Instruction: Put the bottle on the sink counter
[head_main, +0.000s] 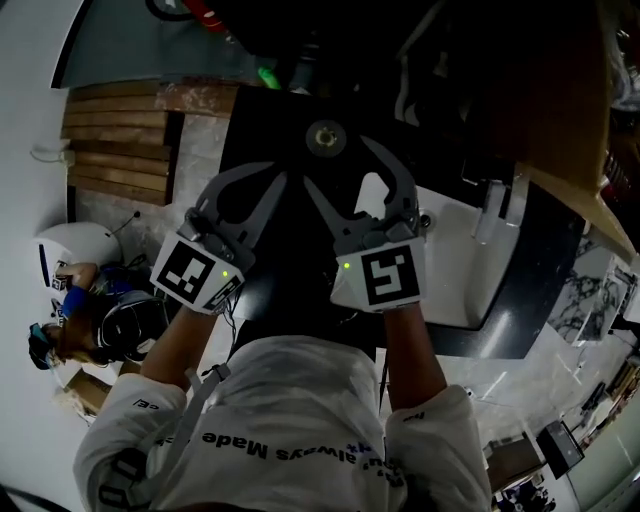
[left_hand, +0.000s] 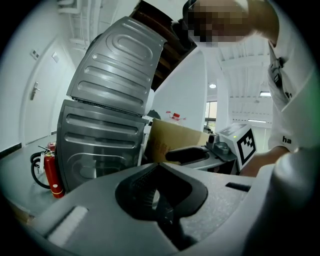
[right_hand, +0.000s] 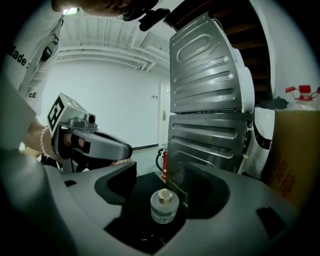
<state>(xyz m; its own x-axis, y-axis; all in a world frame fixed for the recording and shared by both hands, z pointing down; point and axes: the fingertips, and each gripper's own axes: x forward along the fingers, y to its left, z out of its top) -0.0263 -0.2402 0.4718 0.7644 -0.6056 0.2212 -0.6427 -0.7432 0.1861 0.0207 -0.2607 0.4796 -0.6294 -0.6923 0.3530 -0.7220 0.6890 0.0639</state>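
A small clear bottle (head_main: 326, 138) with a gold cap stands upright on the black counter (head_main: 270, 130), left of the white sink basin (head_main: 455, 265). My right gripper (head_main: 337, 162) is open just short of it. In the right gripper view the bottle (right_hand: 163, 206) sits between the wide jaws of that gripper (right_hand: 162, 187), and neither pad touches it. My left gripper (head_main: 280, 180) hangs beside the right one with its fingers together and nothing in them. In the left gripper view its dark pads (left_hand: 150, 195) meet.
A faucet (head_main: 497, 212) stands at the basin's far side. A cardboard box (head_main: 570, 110) overhangs the counter's right end. A ribbed metal panel (right_hand: 207, 110) rises behind the counter, with a red fire extinguisher (left_hand: 50, 172) on the floor. Wooden slats (head_main: 115, 145) lie left.
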